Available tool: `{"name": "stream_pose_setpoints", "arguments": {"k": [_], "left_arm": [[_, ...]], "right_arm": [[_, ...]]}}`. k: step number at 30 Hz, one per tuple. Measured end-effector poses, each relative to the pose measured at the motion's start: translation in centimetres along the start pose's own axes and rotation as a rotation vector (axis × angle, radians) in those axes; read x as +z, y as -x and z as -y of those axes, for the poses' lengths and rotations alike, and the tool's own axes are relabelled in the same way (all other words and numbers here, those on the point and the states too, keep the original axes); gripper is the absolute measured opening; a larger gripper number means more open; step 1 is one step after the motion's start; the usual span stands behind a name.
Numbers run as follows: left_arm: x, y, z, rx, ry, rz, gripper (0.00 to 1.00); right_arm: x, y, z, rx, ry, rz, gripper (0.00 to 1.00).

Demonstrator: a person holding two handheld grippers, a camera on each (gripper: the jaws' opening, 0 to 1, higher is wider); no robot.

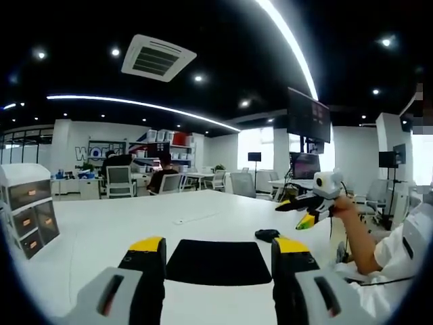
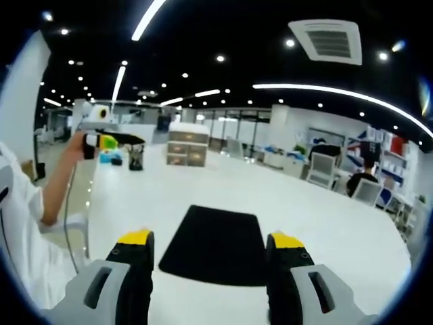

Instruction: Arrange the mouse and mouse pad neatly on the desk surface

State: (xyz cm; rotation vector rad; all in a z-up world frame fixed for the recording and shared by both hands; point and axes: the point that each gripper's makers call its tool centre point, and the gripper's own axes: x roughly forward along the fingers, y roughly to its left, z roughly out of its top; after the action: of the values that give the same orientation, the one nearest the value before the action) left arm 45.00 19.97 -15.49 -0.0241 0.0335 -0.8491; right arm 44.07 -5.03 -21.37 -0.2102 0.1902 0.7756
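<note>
White tabletop [image 1: 135, 223] in an office; pad [image 1: 218, 263] and mouse [image 1: 266, 235] lie apart; both tools [image 1: 218, 254] [image 2: 210, 247] wide, empty; grip the mouse gently, set it squarely beside the pad.

The pad's [image 1: 218, 262] near corners hide behind the left jaws; the mouse [image 1: 266, 235] is small, its shape unclear.

Open office: black ceiling [image 1: 223, 40], light strips [image 1: 142, 103], white desk [image 1: 122, 230].
</note>
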Motion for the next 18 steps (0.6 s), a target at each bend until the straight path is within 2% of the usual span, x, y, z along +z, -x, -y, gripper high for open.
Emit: {"name": "stream_pose_setpoints", "arguments": {"k": [18], "left_arm": [[0.0, 0.0, 0.1, 0.001, -0.002, 0.002, 0.63]], "right_arm": [[-1.8, -2.1, -1.2, 0.042, 0.023, -0.074, 0.64]]}}
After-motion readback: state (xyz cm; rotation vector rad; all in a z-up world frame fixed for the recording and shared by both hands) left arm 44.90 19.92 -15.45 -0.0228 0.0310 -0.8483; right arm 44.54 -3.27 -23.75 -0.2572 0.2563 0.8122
